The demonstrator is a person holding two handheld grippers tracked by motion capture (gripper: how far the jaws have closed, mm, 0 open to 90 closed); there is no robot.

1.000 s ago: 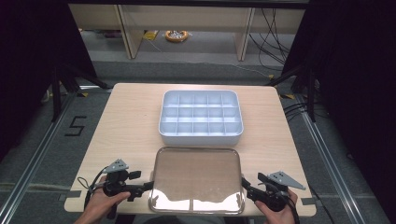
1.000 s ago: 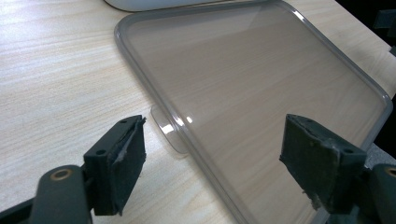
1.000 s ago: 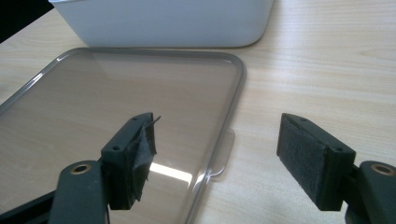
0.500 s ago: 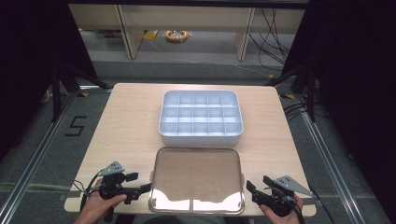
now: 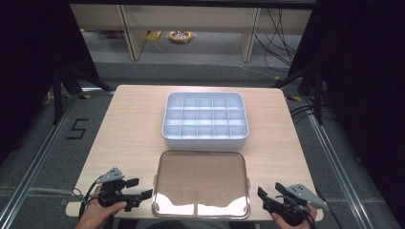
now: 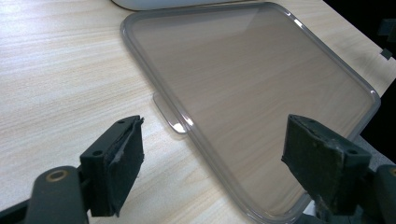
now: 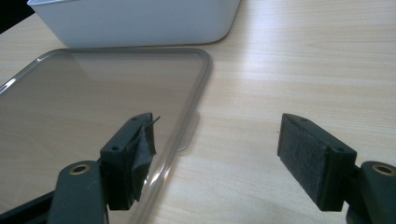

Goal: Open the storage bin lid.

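Both grippers, left [image 5: 141, 193] and right [image 5: 261, 194], gape empty at the clear lid's [image 5: 200, 183] lower edges. Risk: thin side tabs [image 6: 169, 116] give little purchase, so an uneven lift may tilt the lid against the divided box [image 5: 206, 120] above.

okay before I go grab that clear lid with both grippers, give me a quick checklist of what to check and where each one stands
1. Left gripper jaws open, nothing between the pads: ok.
2. Right gripper jaws open, nothing held: ok.
3. Clear lid lying flat on the table, near side of the white divided box: ok.
4. Left side tab of the lid ahead of the left gripper, untouched: ok.
5. Right side tab in front of the right gripper, slightly toward its left jaw: ok.
6. Box compartments free of anything that would block the lid: ok.
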